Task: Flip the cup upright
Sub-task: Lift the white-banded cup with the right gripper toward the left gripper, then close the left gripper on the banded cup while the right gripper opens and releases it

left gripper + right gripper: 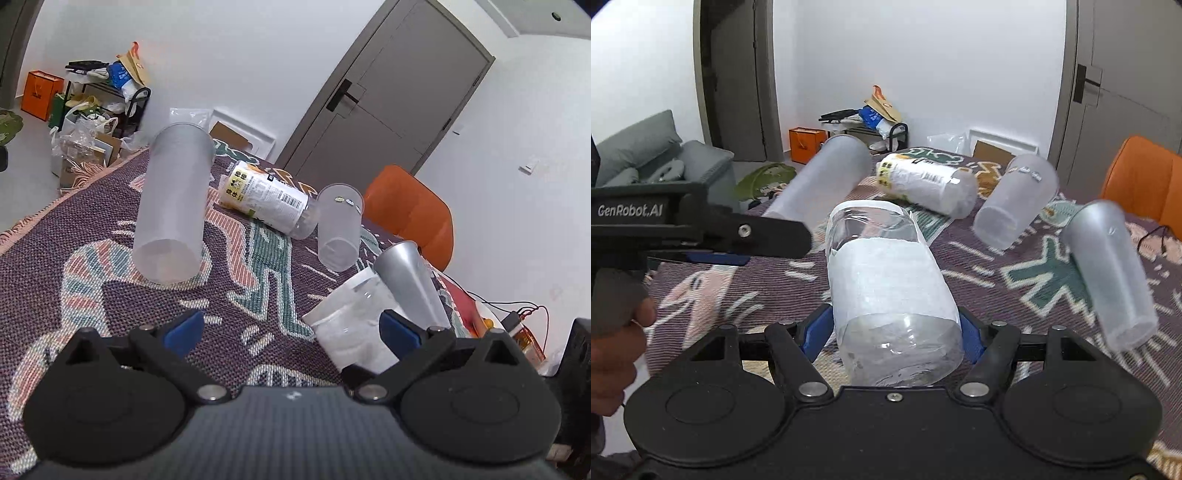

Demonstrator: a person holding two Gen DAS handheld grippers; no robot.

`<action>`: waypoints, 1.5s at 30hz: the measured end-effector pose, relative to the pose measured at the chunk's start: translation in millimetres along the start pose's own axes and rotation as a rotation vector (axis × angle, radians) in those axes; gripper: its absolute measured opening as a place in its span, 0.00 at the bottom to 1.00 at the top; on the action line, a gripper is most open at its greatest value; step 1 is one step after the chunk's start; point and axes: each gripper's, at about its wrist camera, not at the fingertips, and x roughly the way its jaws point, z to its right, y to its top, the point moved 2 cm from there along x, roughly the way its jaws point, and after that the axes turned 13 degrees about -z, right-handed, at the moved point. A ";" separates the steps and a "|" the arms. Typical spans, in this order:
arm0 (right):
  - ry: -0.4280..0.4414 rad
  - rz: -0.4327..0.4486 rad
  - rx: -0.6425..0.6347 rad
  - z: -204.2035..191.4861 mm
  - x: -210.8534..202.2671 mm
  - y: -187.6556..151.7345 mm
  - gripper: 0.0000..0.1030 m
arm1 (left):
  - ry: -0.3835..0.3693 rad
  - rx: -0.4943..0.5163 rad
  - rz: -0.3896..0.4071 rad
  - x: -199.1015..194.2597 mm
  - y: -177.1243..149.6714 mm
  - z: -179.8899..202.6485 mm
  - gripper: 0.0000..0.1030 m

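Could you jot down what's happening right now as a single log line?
right gripper: jaws shut on clear plastic cup with white band, lifted, tilted | left gripper: jaws open, empty | other cups: lying on patterned cloth

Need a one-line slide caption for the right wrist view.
Right hand-held gripper shut on a clear white-banded cup above the patterned cloth, four other cups lying beyond.

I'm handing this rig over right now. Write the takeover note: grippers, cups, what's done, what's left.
Right gripper: shut on the clear cup with the white band, held tilted above the patterned cloth.
Left gripper: open, nothing between its fingers, over the cloth.
Other things: tall frosted cup, small frosted cup, grey cup and a labelled bottle, none of them standing on its base.
Done: one cup picked up.
Left: turn it mouth up and stand it on the cloth.
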 end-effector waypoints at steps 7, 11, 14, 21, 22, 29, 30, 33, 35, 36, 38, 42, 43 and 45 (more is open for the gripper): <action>0.022 -0.030 0.014 -13.8 2.7 -16.2 0.66 | 0.026 -0.014 -0.018 -3.1 -4.8 -9.9 0.98; 0.023 -0.037 0.028 -16.2 2.3 -22.4 0.66 | 0.023 -0.024 -0.050 -1.9 -7.8 -14.4 0.98; 0.024 -0.042 0.032 -17.6 2.8 -25.3 0.66 | 0.013 -0.012 -0.077 1.1 -10.5 -12.3 0.98; 0.021 -0.085 0.019 -22.1 9.1 -31.5 0.72 | 0.010 0.021 -0.106 7.3 -14.9 -4.4 0.98; 0.015 -0.080 0.020 -22.2 7.5 -32.1 0.76 | 0.009 0.023 -0.110 8.2 -15.2 -3.6 0.98; 0.013 -0.046 0.047 -14.6 -10.6 -36.5 0.77 | -0.026 0.013 -0.146 16.1 -13.1 0.6 0.98; 0.014 -0.042 0.052 -13.3 -13.5 -37.4 0.77 | -0.040 -0.001 -0.159 17.6 -12.4 0.0 0.98; 0.011 -0.022 0.069 -7.2 -25.0 -40.7 0.77 | -0.081 -0.039 -0.194 21.7 -8.6 -2.3 0.98; 0.001 -0.006 0.081 -3.6 -33.5 -43.3 0.77 | -0.100 -0.063 -0.212 24.4 -6.0 -3.9 0.98; -0.004 0.000 0.087 -2.0 -36.6 -44.0 0.77 | -0.106 -0.074 -0.218 25.1 -5.1 -4.3 0.98; -0.015 0.016 0.104 2.4 -43.5 -46.1 0.77 | -0.121 -0.098 -0.233 27.5 -3.1 -5.4 0.98; -0.032 0.039 0.145 13.5 -52.3 -49.6 0.77 | -0.166 -0.149 -0.272 34.2 -0.7 -6.0 0.98; -0.034 0.042 0.154 16.0 -52.8 -50.2 0.77 | -0.178 -0.164 -0.283 36.3 -0.6 -6.1 0.98; -0.041 0.043 0.176 21.8 -52.7 -53.1 0.77 | -0.204 -0.197 -0.310 42.4 -0.3 -6.9 0.97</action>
